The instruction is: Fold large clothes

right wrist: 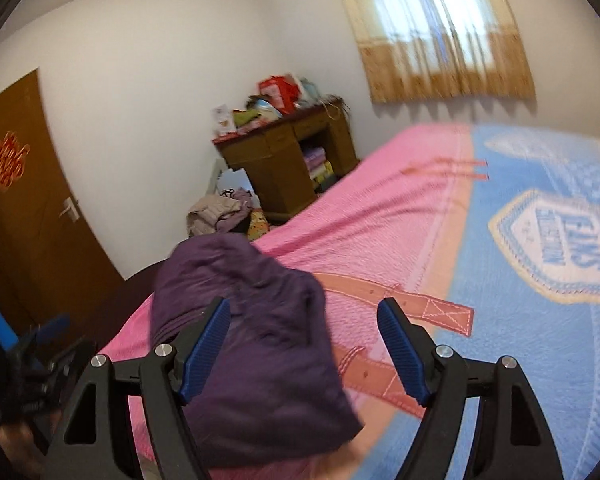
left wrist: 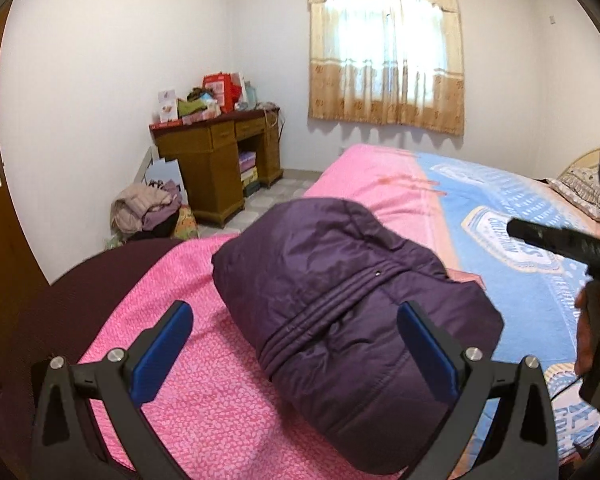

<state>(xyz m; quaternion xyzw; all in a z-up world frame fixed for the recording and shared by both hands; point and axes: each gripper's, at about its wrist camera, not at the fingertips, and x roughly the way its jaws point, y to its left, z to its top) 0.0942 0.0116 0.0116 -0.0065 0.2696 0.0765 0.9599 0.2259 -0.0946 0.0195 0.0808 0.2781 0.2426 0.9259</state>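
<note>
Above folded purple jacket (left wrist: 340,300) on bed (left wrist: 400,184): left gripper (left wrist: 296,344), right gripper (right wrist: 304,344) spread wide, gripping nothing.

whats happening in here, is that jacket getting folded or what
A person holding a gripper in each hand is folding a purple padded jacket on a bed with a pink and blue bedspread. The jacket already lies as a compact folded bundle. The left gripper and the right gripper are both open, above the bundle, gripping nothing. A pile of other clothes lies on the floor beside a wooden desk.
</note>
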